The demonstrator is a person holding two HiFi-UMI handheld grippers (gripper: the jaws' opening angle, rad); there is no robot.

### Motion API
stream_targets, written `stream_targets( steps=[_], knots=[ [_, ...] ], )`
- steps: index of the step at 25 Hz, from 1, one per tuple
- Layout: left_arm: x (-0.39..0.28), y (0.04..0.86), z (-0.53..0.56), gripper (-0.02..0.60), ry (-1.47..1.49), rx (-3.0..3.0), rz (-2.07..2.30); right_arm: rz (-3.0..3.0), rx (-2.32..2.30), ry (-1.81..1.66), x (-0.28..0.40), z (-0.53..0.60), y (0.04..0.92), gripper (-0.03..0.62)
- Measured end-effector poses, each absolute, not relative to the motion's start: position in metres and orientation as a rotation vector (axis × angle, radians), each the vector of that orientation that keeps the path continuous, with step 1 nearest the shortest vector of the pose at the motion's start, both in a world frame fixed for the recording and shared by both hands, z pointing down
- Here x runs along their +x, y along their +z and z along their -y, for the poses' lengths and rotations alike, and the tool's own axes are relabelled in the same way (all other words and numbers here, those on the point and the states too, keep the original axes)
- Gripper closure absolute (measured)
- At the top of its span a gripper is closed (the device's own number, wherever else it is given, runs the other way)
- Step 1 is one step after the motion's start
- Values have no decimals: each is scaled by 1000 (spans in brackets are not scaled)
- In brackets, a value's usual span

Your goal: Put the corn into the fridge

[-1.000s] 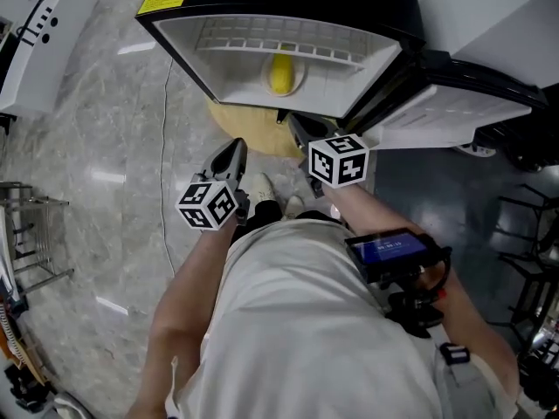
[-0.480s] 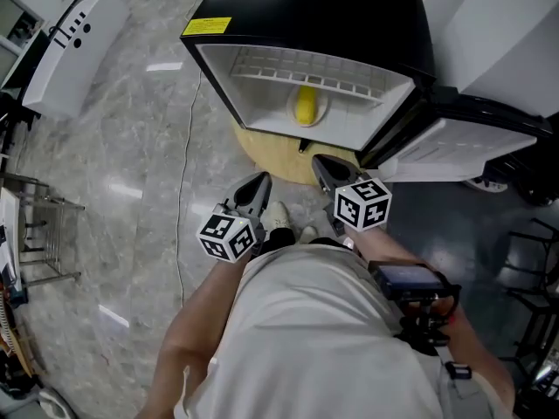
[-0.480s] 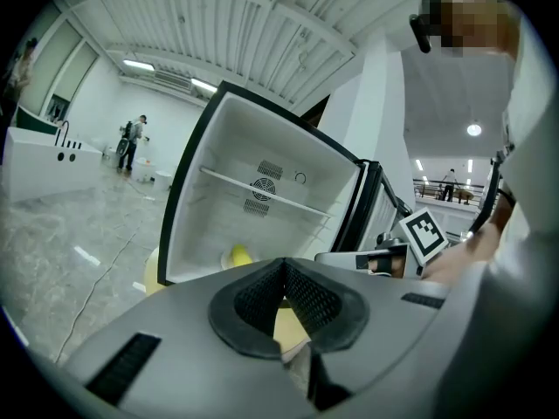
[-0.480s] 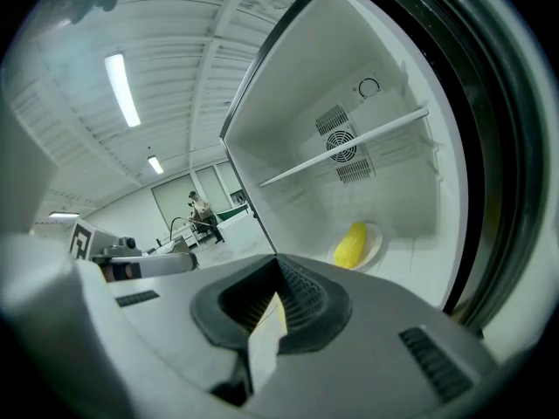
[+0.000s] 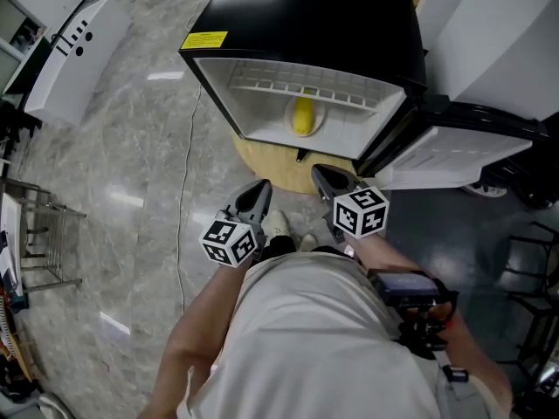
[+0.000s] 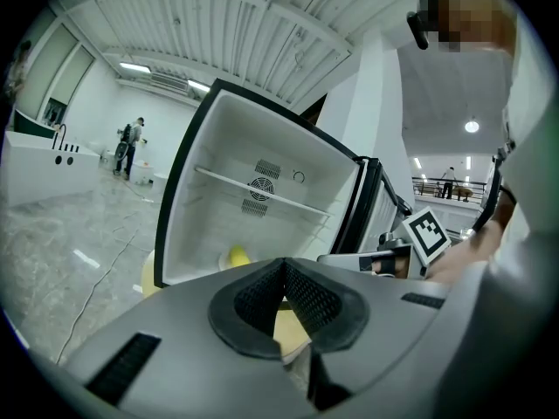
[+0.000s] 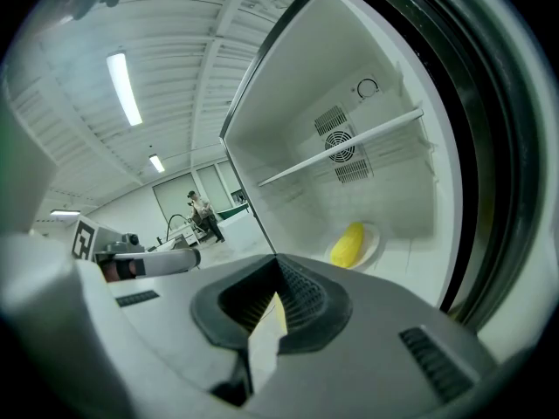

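Grey marbled floor surrounds a black fridge, which stands with its door swung open to the right. Corn lies on a white plate on the bottom of the fridge compartment, below a wire shelf. Round yellowish mat shows under the near edge of the fridge. Thin cable runs across the floor on the left. Left gripper is held near the person's body, pointed toward the fridge and well apart from the corn; its fingers are pressed together with nothing between them. Right gripper is level with it on the right, near the open compartment but outside it; its fingers are likewise pressed together and hold nothing.
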State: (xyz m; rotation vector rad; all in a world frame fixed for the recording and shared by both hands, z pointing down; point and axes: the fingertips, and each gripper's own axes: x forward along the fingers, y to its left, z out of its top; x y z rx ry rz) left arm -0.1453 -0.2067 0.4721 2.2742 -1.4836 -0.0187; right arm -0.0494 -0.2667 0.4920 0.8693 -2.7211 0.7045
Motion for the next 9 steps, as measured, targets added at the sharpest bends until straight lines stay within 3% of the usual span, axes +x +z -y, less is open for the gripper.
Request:
stream_targets(
  steps=[9],
  knots=[
    [-141, 475, 215, 574, -2, 2269, 1486, 2718, 870, 717, -46, 271, 495, 588]
  ],
)
